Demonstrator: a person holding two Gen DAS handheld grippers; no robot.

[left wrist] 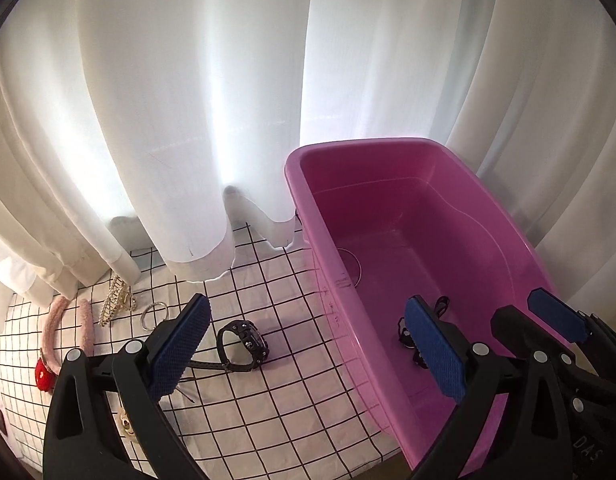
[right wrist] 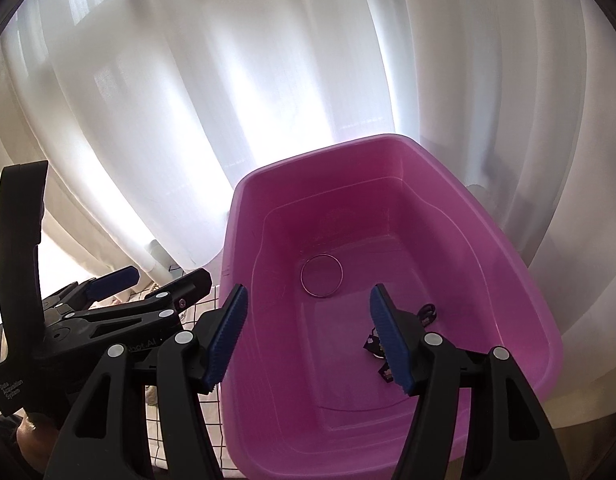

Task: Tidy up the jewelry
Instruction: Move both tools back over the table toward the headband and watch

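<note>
A: Jewelry lies in two places. On the grid-patterned cloth [left wrist: 268, 412] there is a black watch [left wrist: 244, 344], a silver bangle [left wrist: 152, 314], a gold claw clip [left wrist: 116, 300], a fluffy pink headband [left wrist: 66, 328] and a small red piece [left wrist: 44, 376] at the left edge. Another pale gold piece [left wrist: 125, 424] shows just behind the left finger's frame.

B: And inside the pink tub [right wrist: 519, 280]?

A: A thin metal ring [right wrist: 321, 276] lies flat on the tub floor, and a dark patterned band [right wrist: 373, 340] lies near it, partly hidden behind the right gripper's blue pad.

B: How do the grippers stand?

A: The left gripper [left wrist: 308, 344] has its jaws wide apart with nothing between them. One finger hangs over the cloth just beside the watch, the other over the tub's near end. The right gripper [right wrist: 308, 336] is also parted, about halfway, and holds nothing. Both of its fingers hang above the inside of the tub.

B: Are the two grippers close?

A: They sit side by side. Each shows at the edge of the other's view.

B: What is behind?

A: White curtains [left wrist: 188, 120] hang down to the cloth, right behind the tub.
</note>
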